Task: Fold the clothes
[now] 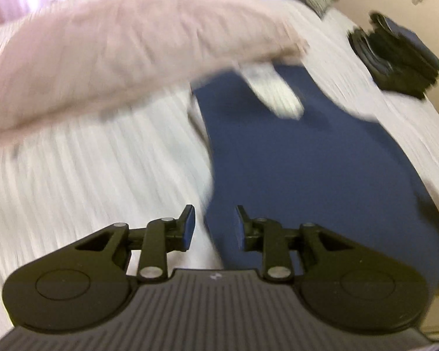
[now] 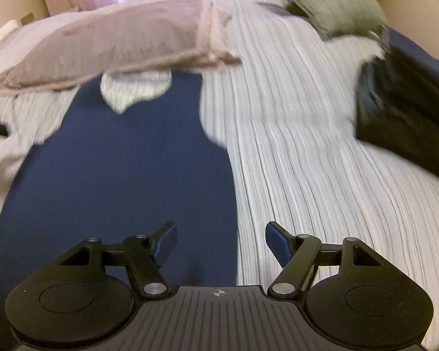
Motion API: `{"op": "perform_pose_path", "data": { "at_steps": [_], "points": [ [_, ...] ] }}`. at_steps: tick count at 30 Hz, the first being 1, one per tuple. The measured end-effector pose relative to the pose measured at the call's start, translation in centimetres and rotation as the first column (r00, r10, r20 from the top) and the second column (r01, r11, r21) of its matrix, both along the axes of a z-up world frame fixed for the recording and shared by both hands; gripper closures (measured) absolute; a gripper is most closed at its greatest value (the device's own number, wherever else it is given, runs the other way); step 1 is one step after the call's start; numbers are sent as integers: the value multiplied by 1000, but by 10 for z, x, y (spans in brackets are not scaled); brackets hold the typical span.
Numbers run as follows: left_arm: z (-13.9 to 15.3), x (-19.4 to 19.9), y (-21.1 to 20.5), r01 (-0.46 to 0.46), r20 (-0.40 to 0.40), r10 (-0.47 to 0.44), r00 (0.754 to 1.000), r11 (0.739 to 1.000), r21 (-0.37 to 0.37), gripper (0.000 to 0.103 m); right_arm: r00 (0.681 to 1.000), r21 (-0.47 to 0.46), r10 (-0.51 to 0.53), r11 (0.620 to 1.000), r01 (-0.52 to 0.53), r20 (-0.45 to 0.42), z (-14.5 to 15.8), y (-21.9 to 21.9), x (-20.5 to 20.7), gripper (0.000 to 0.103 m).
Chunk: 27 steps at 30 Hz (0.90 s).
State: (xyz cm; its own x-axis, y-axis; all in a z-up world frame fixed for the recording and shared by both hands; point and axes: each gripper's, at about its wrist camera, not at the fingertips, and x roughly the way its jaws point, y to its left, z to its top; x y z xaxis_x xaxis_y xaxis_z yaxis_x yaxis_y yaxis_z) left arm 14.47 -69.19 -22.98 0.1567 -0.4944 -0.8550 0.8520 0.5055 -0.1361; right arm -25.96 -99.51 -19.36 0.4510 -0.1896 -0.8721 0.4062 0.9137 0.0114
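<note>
A navy blue sleeveless top [image 1: 307, 158] lies flat on the white ribbed bedspread [image 1: 87, 181], neckline away from me. My left gripper [image 1: 215, 222] hovers open over the top's left hem edge, nothing between its fingers. In the right wrist view the same navy top [image 2: 125, 163] fills the left half. My right gripper [image 2: 221, 241] stands open above its right hem edge, straddling the border between the cloth and the bedspread [image 2: 322, 181]. Both views are motion-blurred.
A pink pillow [image 1: 117, 49] lies across the far side of the bed, beyond the top's shoulders; it shows too in the right view [image 2: 111, 49]. A stack of dark folded clothes [image 1: 395, 55] sits at the right [image 2: 406, 117]. A grey cushion [image 2: 327, 0] lies at the back right.
</note>
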Motion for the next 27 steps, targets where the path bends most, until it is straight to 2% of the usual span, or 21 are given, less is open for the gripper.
{"op": "perform_pose_path", "data": {
  "at_steps": [3, 5, 7, 9, 16, 21, 22, 23, 24, 25, 26, 27],
  "points": [
    [-11, 28, -59, -34, -17, 34, 999, 999, -33, 71, 998, 4, 48, 999, -49, 29, 1, -21, 55, 33],
    [-31, 54, -91, -65, -64, 62, 996, 997, -46, 71, 995, 6, 87, 996, -88, 44, -1, -34, 86, 33],
    [-31, 75, -113, -82, -105, 76, 992, 995, -56, 69, 989, 11, 134, 991, -135, 57, -7, -47, 118, 33],
    [-35, 80, -126, -74, -111, 67, 992, 996, -55, 64, 981, 25, 177, 983, -179, 73, -17, -64, 149, 33],
    [-75, 97, -170, -10, -66, 12, 998, 999, 34, 63, 939, 40, 328, 942, -333, 103, -75, -110, 262, 33],
    [-97, 98, -181, 54, -96, -47, 994, 995, 79, 64, 897, 40, 437, 897, -440, 73, -117, -114, 302, 33],
    [-100, 98, -181, 60, -104, -52, 993, 995, 79, 65, 888, 42, 454, 888, -457, 66, -125, -114, 307, 49],
    [-101, 97, -181, 67, -114, -58, 992, 995, 78, 66, 880, 44, 472, 879, -474, 60, -132, -114, 313, 60],
    [-101, 95, -179, 76, -132, -66, 989, 994, 73, 74, 885, 60, 463, 883, -466, 55, -137, -115, 313, 75],
    [-101, 94, -178, 86, -149, -75, 986, 994, 67, 81, 891, 77, 452, 887, -455, 51, -141, -115, 313, 100],
    [-100, 92, -176, 95, -160, -84, 983, 993, 63, 98, 899, 98, 433, 894, -437, 55, -140, -117, 310, 103],
    [-95, 87, -174, 107, -143, -98, 985, 993, 57, 103, 905, 96, 420, 901, -424, 62, -134, -117, 304, 103]
  ]
}}
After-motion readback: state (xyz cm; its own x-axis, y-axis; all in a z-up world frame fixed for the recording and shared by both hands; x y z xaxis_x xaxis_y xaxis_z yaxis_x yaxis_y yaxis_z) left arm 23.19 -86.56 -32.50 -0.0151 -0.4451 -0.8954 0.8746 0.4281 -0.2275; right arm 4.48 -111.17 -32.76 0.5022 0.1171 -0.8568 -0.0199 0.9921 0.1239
